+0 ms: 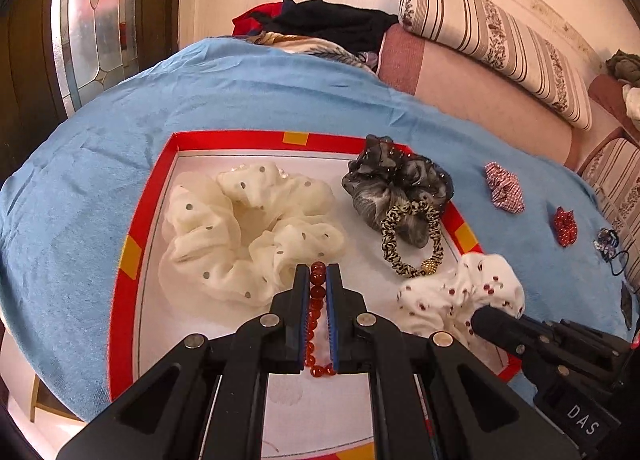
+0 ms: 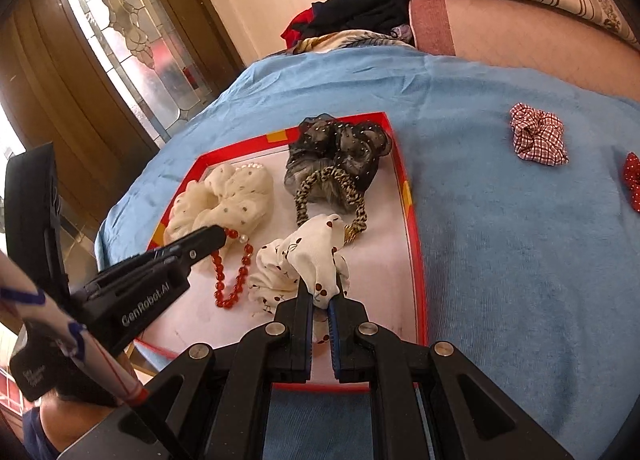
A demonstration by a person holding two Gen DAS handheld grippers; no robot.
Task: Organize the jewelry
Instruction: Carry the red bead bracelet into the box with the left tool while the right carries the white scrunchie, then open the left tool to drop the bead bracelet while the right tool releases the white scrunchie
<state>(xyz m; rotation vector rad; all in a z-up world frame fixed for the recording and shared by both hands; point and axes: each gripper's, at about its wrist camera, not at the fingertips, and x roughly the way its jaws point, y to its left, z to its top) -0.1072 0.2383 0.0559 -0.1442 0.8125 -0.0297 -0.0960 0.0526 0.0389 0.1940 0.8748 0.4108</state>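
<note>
A red-rimmed box tray (image 1: 127,292) with a white floor lies on a blue cloth. My left gripper (image 1: 319,270) is shut on a red bead bracelet (image 1: 314,340), which hangs in a loop just above the tray floor (image 2: 230,296). In front of it lies a cream dotted scrunchie (image 1: 240,228). My right gripper (image 2: 322,286) is shut on a white cherry-print scrunchie (image 2: 316,256) at the tray's near right. A dark grey scrunchie (image 1: 392,180) and a leopard-print hair tie (image 1: 412,248) lie at the tray's far right. From each wrist view, the other gripper shows at the side (image 1: 482,320) (image 2: 218,235).
On the blue cloth (image 2: 520,260) to the right of the tray lie a red gingham scrunchie (image 2: 538,138), a red dotted scrunchie (image 2: 633,180) and small dark hair ties (image 1: 610,246). A pile of clothes (image 1: 332,22) and a striped cushion (image 1: 492,36) sit behind.
</note>
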